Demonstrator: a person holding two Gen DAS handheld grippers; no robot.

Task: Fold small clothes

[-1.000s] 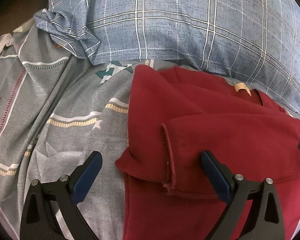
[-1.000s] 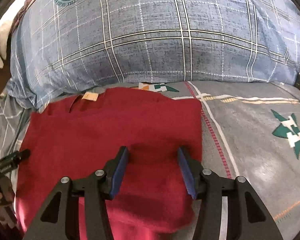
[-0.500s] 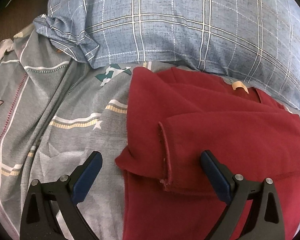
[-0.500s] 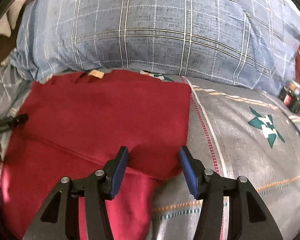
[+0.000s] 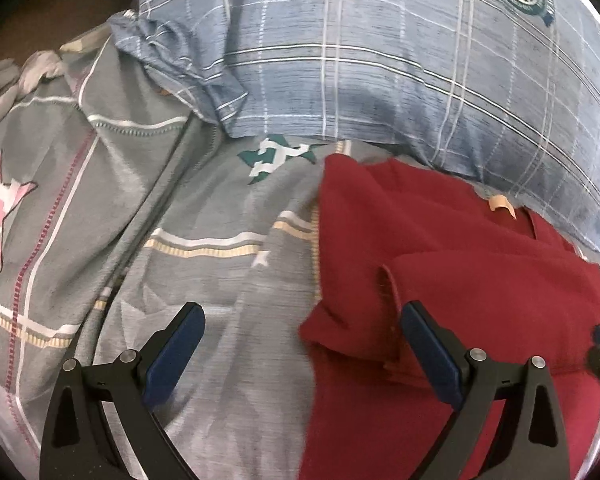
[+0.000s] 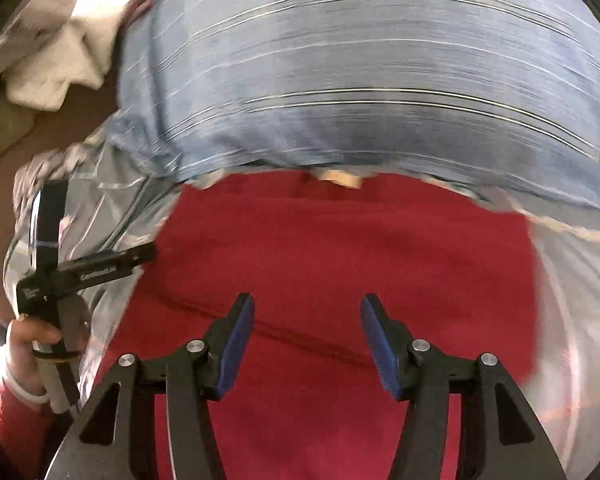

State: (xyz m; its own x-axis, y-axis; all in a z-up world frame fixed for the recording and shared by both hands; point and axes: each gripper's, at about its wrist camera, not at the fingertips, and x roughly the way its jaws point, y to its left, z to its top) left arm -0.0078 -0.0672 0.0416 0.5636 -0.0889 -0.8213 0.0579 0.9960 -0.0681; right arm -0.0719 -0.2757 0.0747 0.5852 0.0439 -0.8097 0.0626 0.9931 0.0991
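Observation:
A dark red garment (image 5: 452, 264) lies partly folded on the grey bedsheet (image 5: 204, 280), a sleeve folded across its body, a tan neck label (image 5: 500, 202) at the far end. My left gripper (image 5: 300, 344) is open and empty, hovering over the garment's left edge, one finger over the sheet and one over the sleeve. In the right wrist view the garment (image 6: 340, 256) fills the middle. My right gripper (image 6: 308, 336) is open and empty above its centre. The left gripper (image 6: 100, 268) shows at that view's left, held by a hand.
A large blue plaid pillow (image 5: 380, 60) lies just behind the garment and shows blurred in the right wrist view (image 6: 360, 80). Crumpled white cloth (image 6: 48, 60) lies at the far left. The patterned sheet spreads to the left.
My right gripper has swung left from the garment's right edge to over its centre; that view is motion-blurred. My left gripper has shifted slightly left and stays open.

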